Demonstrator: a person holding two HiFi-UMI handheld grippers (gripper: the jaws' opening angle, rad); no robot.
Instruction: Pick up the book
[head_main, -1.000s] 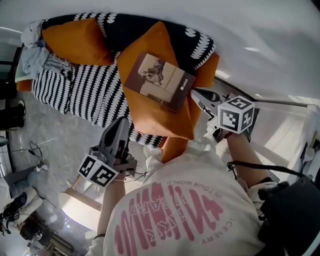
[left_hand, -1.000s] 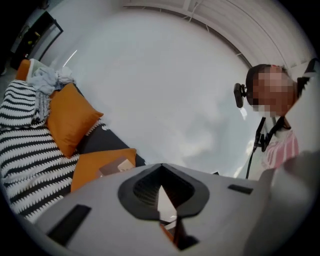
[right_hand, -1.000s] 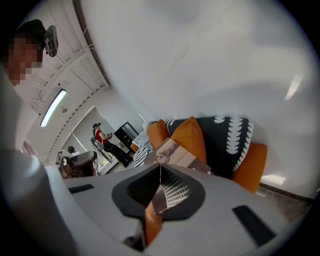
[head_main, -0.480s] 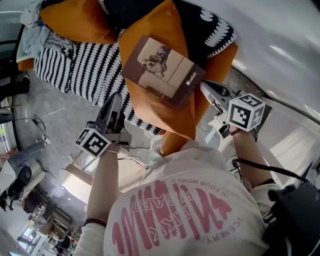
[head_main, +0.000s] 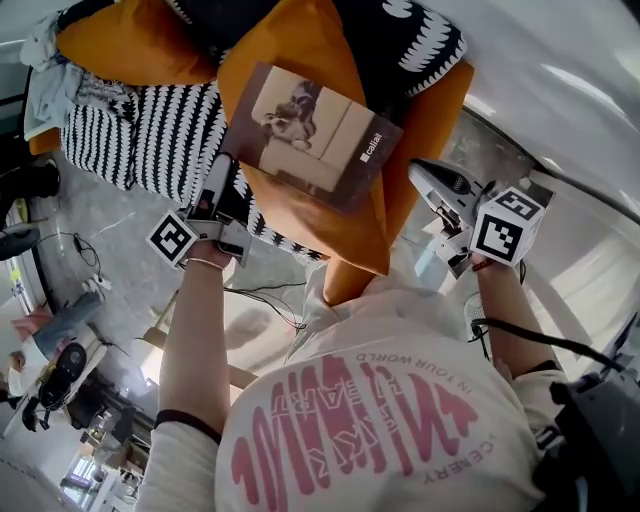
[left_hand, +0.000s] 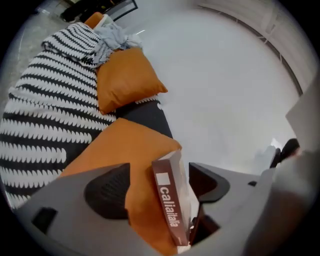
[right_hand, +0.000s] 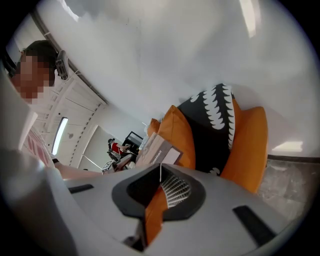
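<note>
Left gripper (left_hand: 158, 185): jaws opening, spread wide, at the left edge of the big orange cushion (head_main: 295, 220) in the head view. The book (left_hand: 169, 210) shows spine-end on between the pads along with a corner of that cushion, and neither pad is pressing on it. Right gripper (head_main: 425, 172): tips pressed together, pinching nothing, just off the cushion's right side. The book lies flat on top of the cushion, brown cover up, dog photo showing. A black-and-white patterned throw (head_main: 140, 140) and a second orange cushion (head_main: 120, 45) are off the cushion's left side.
</note>
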